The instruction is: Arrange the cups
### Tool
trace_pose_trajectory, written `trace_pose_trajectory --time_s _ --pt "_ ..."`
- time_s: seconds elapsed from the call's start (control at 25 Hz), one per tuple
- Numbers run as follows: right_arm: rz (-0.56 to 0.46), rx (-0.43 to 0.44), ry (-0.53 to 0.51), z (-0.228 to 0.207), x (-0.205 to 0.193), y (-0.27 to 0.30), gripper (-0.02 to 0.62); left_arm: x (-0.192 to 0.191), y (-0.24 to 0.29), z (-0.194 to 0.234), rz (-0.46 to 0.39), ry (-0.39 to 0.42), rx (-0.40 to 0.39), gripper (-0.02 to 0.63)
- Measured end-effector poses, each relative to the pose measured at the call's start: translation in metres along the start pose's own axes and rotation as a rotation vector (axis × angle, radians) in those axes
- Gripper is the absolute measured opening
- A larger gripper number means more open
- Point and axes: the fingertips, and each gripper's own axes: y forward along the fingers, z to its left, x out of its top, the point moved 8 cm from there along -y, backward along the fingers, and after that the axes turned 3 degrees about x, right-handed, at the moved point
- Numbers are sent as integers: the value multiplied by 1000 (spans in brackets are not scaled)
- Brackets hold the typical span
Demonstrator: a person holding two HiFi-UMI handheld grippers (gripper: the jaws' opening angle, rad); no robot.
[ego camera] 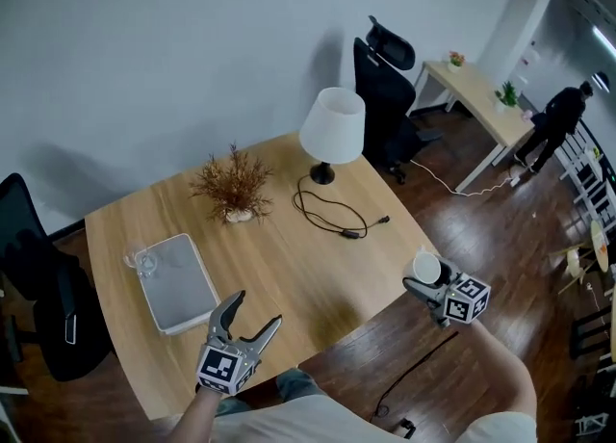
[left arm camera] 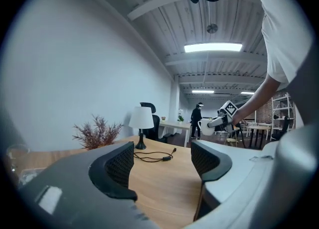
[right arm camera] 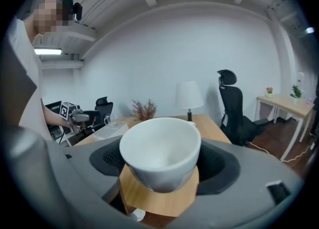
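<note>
Right tool (ego camera: 429, 289) is clamped shut on the white cup (right arm camera: 160, 151), jaws pressing its sides, mouth facing up. The cup hangs out past the counter's (ego camera: 289, 258) right edge, over the wood floor, not on any surface yet. Left tool (ego camera: 258, 308) is wide open with nothing between its jaws, and it hovers over the counter's near edge, just beside the near end of the tray (ego camera: 183, 297). A glass cup (ego camera: 144, 263) sits on the tray's far left corner. I judge the step as the carry: white cup in hand, placement not yet done. The next move probably calls for bringing the cup in over the counter and across to the tray, keeping it upright, setting it on a bare part beside the glass cup, then opening. In the way: my own left tool sits close to the line to the tray, so I would clear it or go around. The glass cup leaves less room at that end. The lamp (ego camera: 331, 128), its looped cable (ego camera: 332, 212) and the dried plant (ego camera: 231, 186) stand further back, off the likely path. Black chairs sit nearby, and a person stands far back by another desk.
</note>
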Motion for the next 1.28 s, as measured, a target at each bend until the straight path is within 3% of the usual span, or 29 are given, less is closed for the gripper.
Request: trace_pose_trajectory --time_s 0.36,0.76,1.28 --pt "-38 217 2 123 2 90 407 -9 -93 42 -24 -59 185 347" --pt "67 451 -143 228 1 198 408 -18 -182 70 -38 -75 388 347" --pt "30 567 -117 346 6 347 407 -19 -227 85 -70 -89 532 347"
